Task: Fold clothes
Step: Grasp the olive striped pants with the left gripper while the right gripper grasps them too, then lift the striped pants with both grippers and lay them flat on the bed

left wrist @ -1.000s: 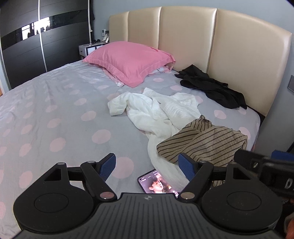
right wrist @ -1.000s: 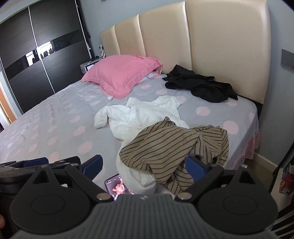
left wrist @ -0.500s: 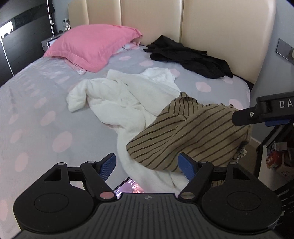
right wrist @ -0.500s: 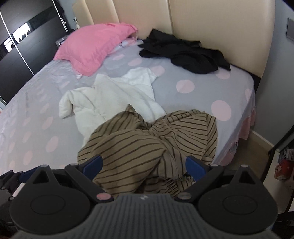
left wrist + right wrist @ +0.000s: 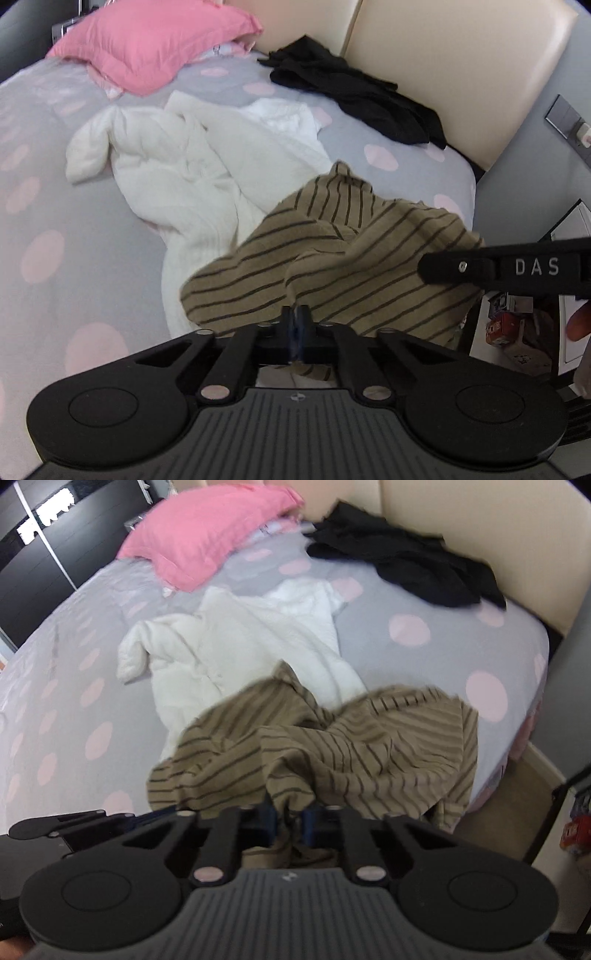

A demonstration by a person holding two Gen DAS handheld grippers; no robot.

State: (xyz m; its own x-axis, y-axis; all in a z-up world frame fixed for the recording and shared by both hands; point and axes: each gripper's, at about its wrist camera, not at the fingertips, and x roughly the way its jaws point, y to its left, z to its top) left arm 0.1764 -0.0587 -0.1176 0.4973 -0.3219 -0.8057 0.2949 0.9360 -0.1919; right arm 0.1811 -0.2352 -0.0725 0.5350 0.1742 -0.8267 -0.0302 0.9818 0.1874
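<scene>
A tan striped garment lies crumpled near the bed's right front corner, partly over a white garment. My left gripper is shut, pinching the striped garment's near edge. In the right wrist view the striped garment bunches up between the blue pads of my right gripper, whose jaws are closing on that fold. The white garment spreads out behind it. The right gripper's black body crosses the left wrist view at the right.
A black garment lies by the cream headboard. A pink pillow sits at the far left of the grey dotted sheet. The bed edge drops to the floor on the right. A dark wardrobe stands far left.
Both grippers came forward and down onto the striped garment. Their jaws went from wide open to closed on its near edge. The phone on the bed is now out of sight.
</scene>
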